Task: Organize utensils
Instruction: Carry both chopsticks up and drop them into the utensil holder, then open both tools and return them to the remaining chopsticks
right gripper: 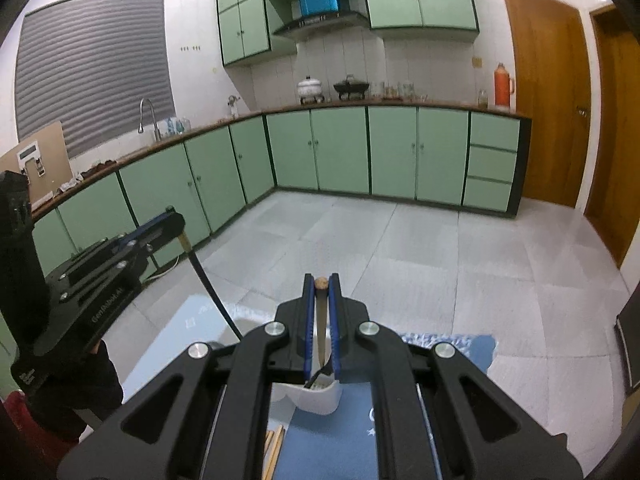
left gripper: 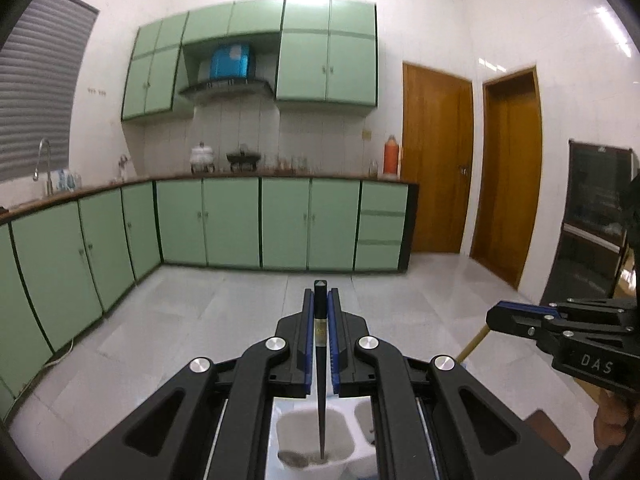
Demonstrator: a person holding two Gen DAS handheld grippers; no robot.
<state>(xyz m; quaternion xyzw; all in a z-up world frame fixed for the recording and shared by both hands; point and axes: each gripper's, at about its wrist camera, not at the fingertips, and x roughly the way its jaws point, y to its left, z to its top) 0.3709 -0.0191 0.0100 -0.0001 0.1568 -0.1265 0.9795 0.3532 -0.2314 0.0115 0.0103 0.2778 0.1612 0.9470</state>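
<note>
Left tongs are clamped on a black chopstick, tip down in the white holder right below. Right tongs pinch a wooden-handled utensil over that holder.

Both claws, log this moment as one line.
left claw: shut on black chopstick, tip in white holder | right claw: shut on wooden chopstick above holder

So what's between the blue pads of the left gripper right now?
In the left wrist view, a black chopstick is clamped between the left gripper's pads, its thin tip reaching down into a white holder.
</note>
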